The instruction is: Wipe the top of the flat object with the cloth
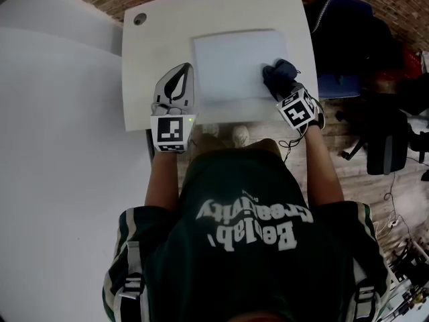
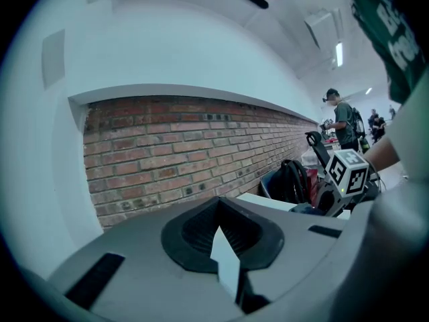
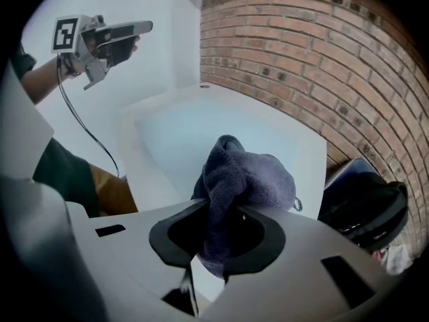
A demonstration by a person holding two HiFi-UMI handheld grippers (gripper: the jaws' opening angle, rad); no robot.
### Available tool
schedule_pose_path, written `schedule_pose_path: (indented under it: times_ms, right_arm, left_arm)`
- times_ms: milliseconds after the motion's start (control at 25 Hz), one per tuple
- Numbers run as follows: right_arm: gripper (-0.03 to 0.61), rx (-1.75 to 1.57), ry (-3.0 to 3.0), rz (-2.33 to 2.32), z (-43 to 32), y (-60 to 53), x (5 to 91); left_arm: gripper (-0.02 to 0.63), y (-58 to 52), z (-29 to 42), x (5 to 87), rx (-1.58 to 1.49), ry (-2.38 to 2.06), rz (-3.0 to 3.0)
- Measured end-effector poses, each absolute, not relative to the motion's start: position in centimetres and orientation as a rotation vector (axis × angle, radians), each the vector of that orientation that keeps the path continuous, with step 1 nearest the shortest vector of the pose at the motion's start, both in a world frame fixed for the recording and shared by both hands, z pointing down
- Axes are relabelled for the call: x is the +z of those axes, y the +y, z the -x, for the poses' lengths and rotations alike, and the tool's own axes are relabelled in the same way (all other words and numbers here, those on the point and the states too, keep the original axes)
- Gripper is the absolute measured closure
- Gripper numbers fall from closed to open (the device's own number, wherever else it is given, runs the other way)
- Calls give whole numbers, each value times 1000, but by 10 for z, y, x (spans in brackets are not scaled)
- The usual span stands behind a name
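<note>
A pale flat rectangular object (image 1: 234, 62) lies on the white table (image 1: 151, 52). At its right edge rests a dark blue cloth (image 1: 280, 74), and my right gripper (image 1: 284, 86) is shut on it. In the right gripper view the cloth (image 3: 244, 176) bulges out of the jaws above the flat object (image 3: 177, 136). My left gripper (image 1: 179, 72) is held up left of the flat object with its jaws together and nothing in them. It also shows raised in the air in the right gripper view (image 3: 117, 33). The left gripper view faces a brick wall.
A black backpack (image 1: 338, 35) sits on a chair right of the table, also in the right gripper view (image 3: 365, 206). An office chair base (image 1: 389, 149) stands on the wooden floor. A round cable hole (image 1: 139, 19) is at the table's far left corner. Brick wall behind.
</note>
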State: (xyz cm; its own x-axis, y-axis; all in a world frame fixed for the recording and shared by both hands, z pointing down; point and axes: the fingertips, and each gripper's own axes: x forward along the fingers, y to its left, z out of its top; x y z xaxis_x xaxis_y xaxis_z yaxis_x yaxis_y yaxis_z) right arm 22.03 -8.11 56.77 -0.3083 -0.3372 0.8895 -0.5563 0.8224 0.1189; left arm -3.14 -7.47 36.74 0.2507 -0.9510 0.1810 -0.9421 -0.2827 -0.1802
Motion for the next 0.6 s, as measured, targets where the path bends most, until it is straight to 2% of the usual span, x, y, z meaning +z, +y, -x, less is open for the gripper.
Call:
schedule_pose_path:
  times_ms: [120, 480, 600]
  right_arm:
    - [523, 164, -1909, -626, -194, -82, 567]
    - [523, 32, -2043, -312, -20, -55, 567]
    - [523, -18, -2047, -243, 10, -48, 568]
  left_arm:
    - [617, -74, 42, 371, -407, 1862, 2459]
    - [617, -76, 69, 367, -407, 1853, 2482]
    - [617, -81, 74, 372, -422, 1817, 2519]
